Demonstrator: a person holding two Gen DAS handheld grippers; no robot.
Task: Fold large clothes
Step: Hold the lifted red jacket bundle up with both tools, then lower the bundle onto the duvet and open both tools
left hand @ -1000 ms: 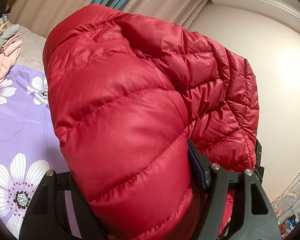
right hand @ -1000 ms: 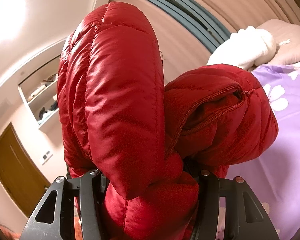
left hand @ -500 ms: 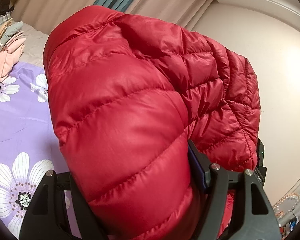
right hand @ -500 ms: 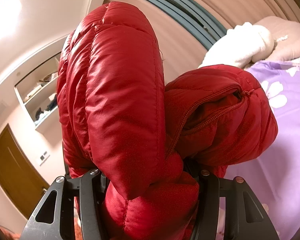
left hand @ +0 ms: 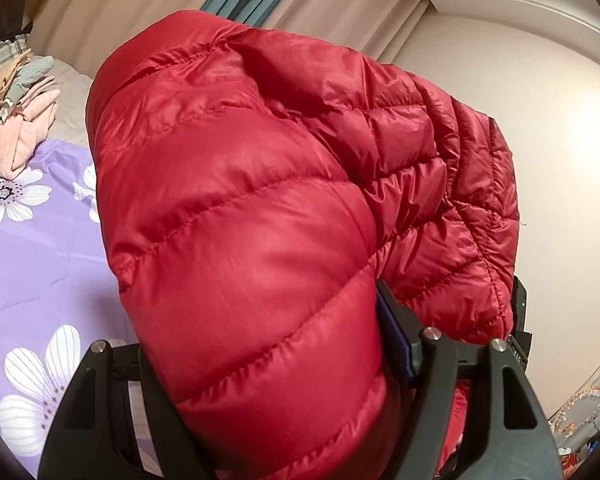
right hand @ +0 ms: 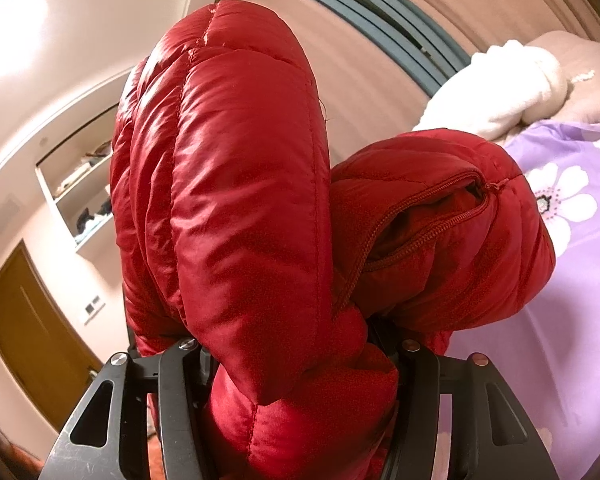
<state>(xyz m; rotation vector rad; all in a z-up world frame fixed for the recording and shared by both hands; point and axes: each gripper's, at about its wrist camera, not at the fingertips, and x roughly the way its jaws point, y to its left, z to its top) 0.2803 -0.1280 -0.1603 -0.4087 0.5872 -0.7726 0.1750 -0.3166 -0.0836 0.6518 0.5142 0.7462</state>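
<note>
i'd lower the red down jacket point(left hand: 260, 240) evenly, left gripper point(left hand: 276, 360) and right gripper point(right hand: 300, 364) both clamped on its bunched padding.

Fingertips of both grippers: hidden inside jacket point(left hand: 260, 240) bulk between jaws. Bed point(left hand: 40, 260) beyond jaws: mostly covered. Shelf point(right hand: 84, 200) contents: too small.

A bed with a purple floral sheet point(left hand: 40, 248); beige curtains point(right hand: 380, 92) behind; a wooden door point(right hand: 32, 320); wall shelves point(right hand: 80, 196); a bright ceiling light point(right hand: 8, 28).
</note>
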